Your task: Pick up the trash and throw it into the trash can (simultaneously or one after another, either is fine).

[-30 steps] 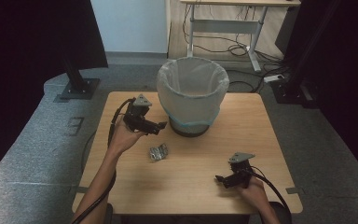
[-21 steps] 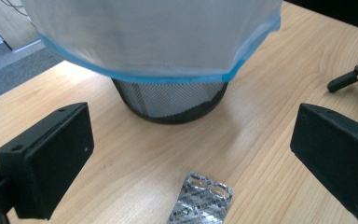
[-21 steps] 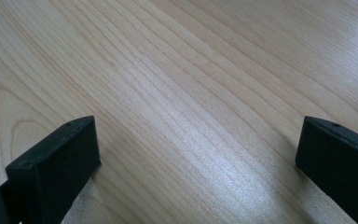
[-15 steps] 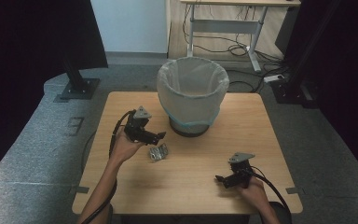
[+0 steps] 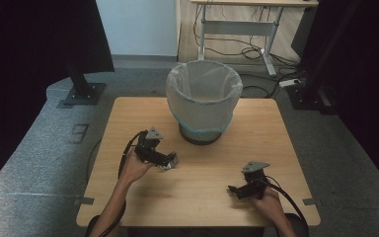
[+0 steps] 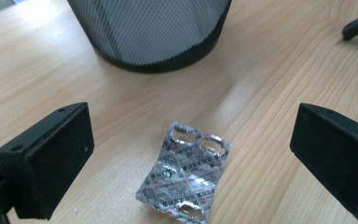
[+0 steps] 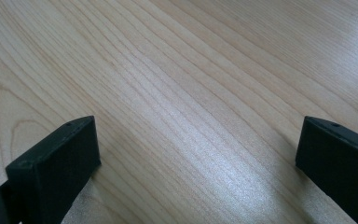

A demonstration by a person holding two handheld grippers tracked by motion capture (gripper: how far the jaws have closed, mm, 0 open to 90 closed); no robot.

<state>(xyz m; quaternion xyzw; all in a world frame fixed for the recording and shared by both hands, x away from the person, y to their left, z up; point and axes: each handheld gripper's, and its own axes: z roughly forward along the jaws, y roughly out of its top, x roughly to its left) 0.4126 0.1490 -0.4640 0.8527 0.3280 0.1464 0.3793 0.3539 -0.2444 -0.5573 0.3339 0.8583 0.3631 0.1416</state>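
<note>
The crumpled silver foil blister pack (image 6: 184, 177) lies flat on the pale wooden table (image 5: 212, 197), just in front of the mesh bin with a white liner (image 5: 204, 101). Its long axis runs along the left gripper (image 6: 191, 154)'s reach, between wide-spread jaws. The right gripper (image 7: 198, 163), also released, rests well apart, holding nothing.

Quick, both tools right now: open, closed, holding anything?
Left tool: open, jaws either side of the pill pack on the table, not gripping it.
Right tool: open, holding nothing, over bare table.
</note>
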